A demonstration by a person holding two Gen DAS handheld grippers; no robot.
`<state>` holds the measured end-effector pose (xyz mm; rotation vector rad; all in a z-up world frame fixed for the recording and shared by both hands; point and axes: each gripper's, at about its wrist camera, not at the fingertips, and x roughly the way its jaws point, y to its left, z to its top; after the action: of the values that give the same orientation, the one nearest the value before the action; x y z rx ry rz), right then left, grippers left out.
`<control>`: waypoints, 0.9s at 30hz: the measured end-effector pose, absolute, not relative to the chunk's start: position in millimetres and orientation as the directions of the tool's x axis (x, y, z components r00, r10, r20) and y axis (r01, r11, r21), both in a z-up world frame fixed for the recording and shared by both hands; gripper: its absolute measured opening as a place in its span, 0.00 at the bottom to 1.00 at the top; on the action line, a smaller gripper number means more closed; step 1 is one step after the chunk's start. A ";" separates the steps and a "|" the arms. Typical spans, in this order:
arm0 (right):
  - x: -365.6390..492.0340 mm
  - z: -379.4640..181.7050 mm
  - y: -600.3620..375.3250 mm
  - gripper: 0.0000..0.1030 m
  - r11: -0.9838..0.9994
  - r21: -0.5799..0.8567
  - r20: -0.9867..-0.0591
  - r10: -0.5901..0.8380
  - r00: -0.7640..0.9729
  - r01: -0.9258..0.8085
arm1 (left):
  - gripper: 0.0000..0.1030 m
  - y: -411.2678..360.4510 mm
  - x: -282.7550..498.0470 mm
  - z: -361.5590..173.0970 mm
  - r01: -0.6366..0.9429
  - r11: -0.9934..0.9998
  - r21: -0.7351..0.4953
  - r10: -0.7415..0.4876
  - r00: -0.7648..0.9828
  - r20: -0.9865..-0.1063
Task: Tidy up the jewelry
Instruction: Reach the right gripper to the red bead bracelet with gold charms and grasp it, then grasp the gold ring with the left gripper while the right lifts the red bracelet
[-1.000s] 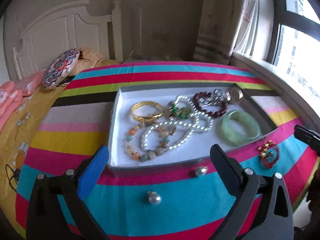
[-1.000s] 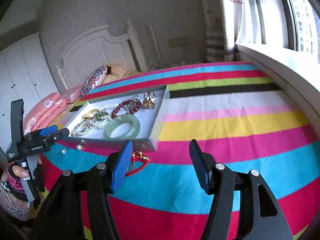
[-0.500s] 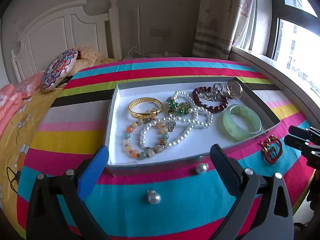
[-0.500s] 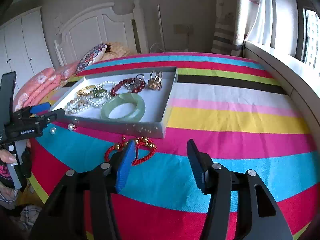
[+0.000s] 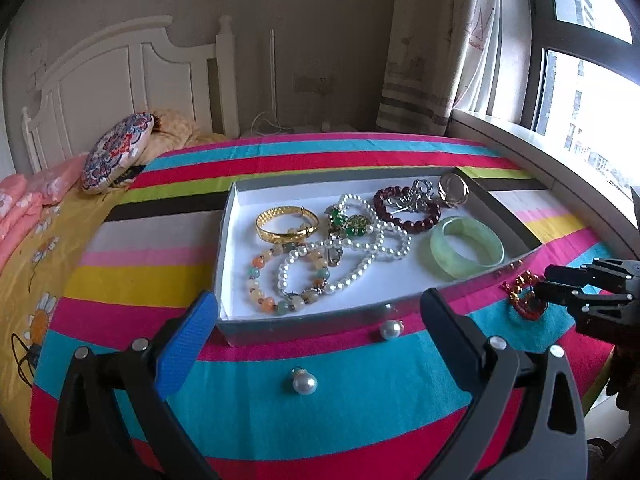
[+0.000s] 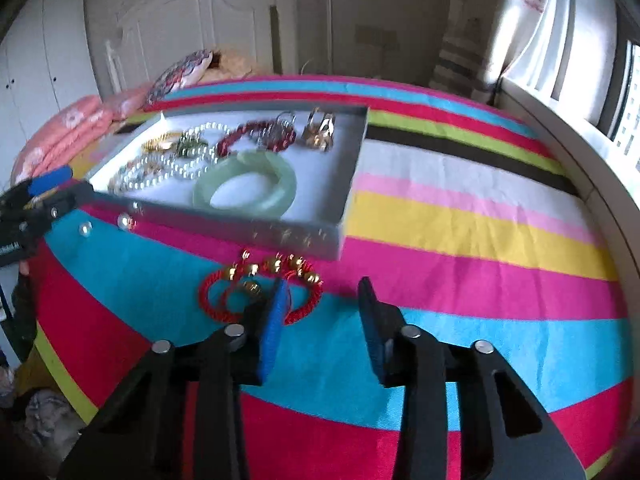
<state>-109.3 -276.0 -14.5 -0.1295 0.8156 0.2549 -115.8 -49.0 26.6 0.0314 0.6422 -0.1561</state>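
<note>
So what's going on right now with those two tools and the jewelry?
Both tools open, empty. Right tool at the red cord bracelet outside the tray. Left tool above two loose pearls. Nothing blocking.

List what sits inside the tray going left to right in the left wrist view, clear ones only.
Gold bangle → green-stone brooch → dark red bead bracelet → jade bangle. The pearl strands and pastel bead bracelet overlap, so they are left out.

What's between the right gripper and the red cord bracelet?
Nothing visible. The right gripper is open right at the red cord bracelet on the bedspread; its left finger already overlaps the cord. The tray sits beyond.
</note>
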 end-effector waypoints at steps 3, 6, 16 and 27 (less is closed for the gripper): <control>-105.9 -14.2 -269.0 0.26 0.956 -0.036 -0.746 0.168 0.644 -0.291 | 0.97 -45.0 -114.0 25.3 0.164 0.985 -0.048 -0.160 0.781 -0.604; -106.8 -14.4 -256.6 0.07 0.940 -0.088 -0.745 0.157 0.649 -0.329 | 0.97 -42.9 -113.5 24.5 0.165 0.984 -0.065 -0.171 0.779 -0.604; -135.0 38.5 -254.0 0.06 0.932 -0.042 -0.601 0.264 0.755 -0.360 | 0.97 -56.2 -116.8 27.1 0.221 0.975 -0.020 -0.188 0.775 -0.603; -158.2 45.8 -304.8 0.06 0.966 0.019 -0.563 0.224 0.796 -0.259 | 0.78 -167.0 -110.1 12.4 0.570 0.820 -0.058 -0.420 0.530 -0.736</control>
<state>-158.2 -304.8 45.8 -0.0596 0.5970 0.2595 -110.1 -167.0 12.4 0.1994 0.8202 -0.5957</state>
